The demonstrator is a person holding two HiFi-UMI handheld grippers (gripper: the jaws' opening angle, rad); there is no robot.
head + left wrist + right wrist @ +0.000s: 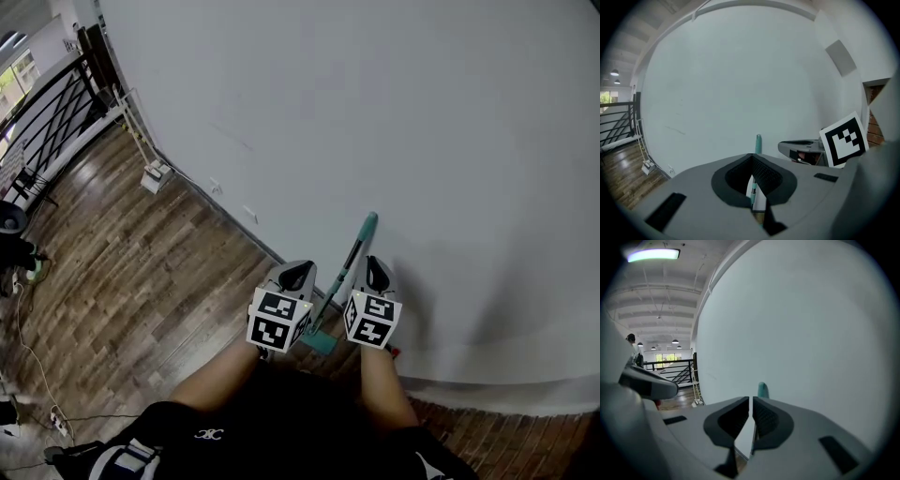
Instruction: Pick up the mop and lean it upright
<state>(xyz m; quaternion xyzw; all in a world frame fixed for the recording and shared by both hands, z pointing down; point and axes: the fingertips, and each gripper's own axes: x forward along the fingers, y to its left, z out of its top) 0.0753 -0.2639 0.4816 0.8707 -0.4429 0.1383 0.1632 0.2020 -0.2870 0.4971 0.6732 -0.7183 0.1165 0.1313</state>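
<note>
Teal-handled mop (356,251) leans upright against the white wall (375,112) at twelve o'clock, just between your grippers. Your left gripper (298,273) and right gripper (377,269) each have jaws pressed together, pinching nothing.

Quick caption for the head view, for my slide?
Mop leans against the white wall, between left gripper and right gripper, both shut.

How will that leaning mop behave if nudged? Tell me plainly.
The mop has a long, thin handle, so it is likely stiff and fairly light. It appears to lean tilted against the smooth wall, so its top could slide sideways and it may topple.
</note>
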